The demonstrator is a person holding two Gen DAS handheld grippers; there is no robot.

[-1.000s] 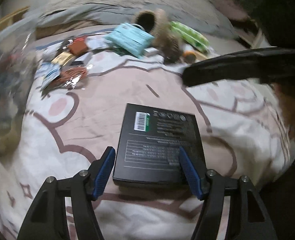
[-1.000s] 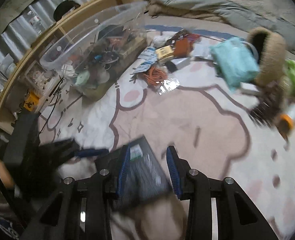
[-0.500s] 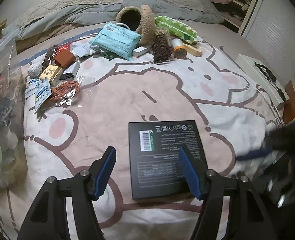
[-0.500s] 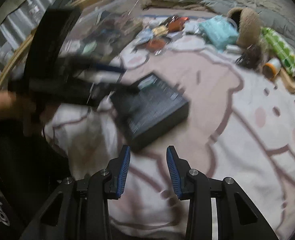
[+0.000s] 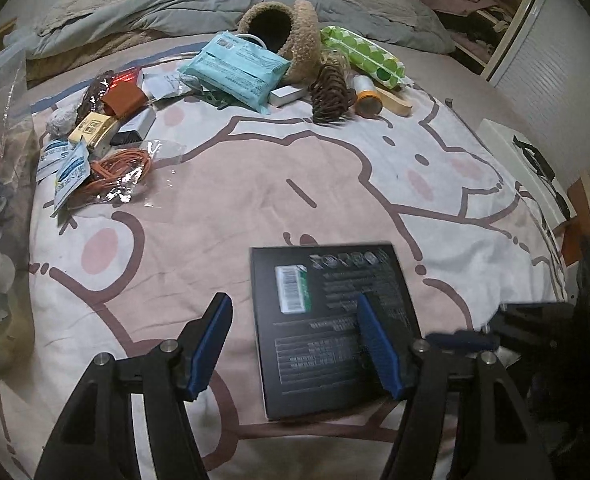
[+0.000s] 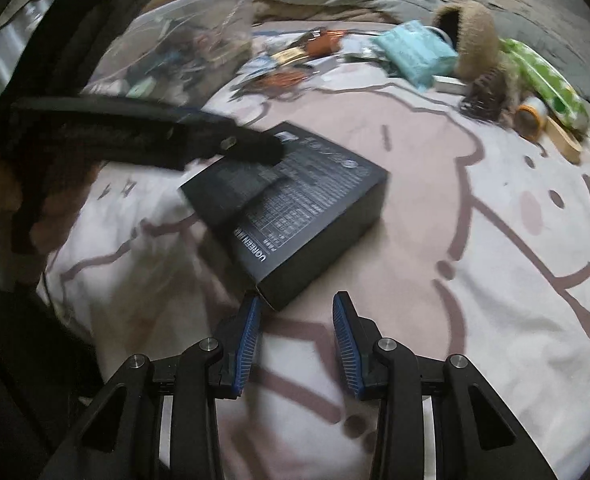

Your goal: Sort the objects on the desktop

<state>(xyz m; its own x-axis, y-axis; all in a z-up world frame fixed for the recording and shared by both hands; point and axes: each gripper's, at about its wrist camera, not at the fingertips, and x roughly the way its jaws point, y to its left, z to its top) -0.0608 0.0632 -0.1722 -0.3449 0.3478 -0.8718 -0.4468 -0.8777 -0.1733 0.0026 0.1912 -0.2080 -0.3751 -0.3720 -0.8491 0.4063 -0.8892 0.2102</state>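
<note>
So the black box (image 5: 335, 332) is lying flat on the cartoon bedspread (image 5: 255, 184), label side up. Left tool (image 5: 297, 342) is spread wide above it, gripping nothing, with its right finger over the box's top. Right tool (image 6: 297, 320) is also spread and empty, the box corner just off its left fingertip. Up at 12 o'clock sits the clutter: teal pack (image 5: 235, 70), fuzzy pouch (image 5: 287, 36), orange cable (image 5: 115, 172).

1. Black box (image 5: 335, 332): matt cardboard, smooth.
2. Bedsheet (image 5: 255, 184): soft printed cloth, wrinkled.
3. Pouch (image 5: 291, 36): fuzzy fleece.
4. Storage bin (image 6: 191, 40): clear glossy plastic.
5. Orange cable's bag (image 5: 123, 172): shiny plastic film.
6. Left gripper (image 5: 295, 344): matt black plastic, ribbed blue pads (image 5: 377, 344).
</note>
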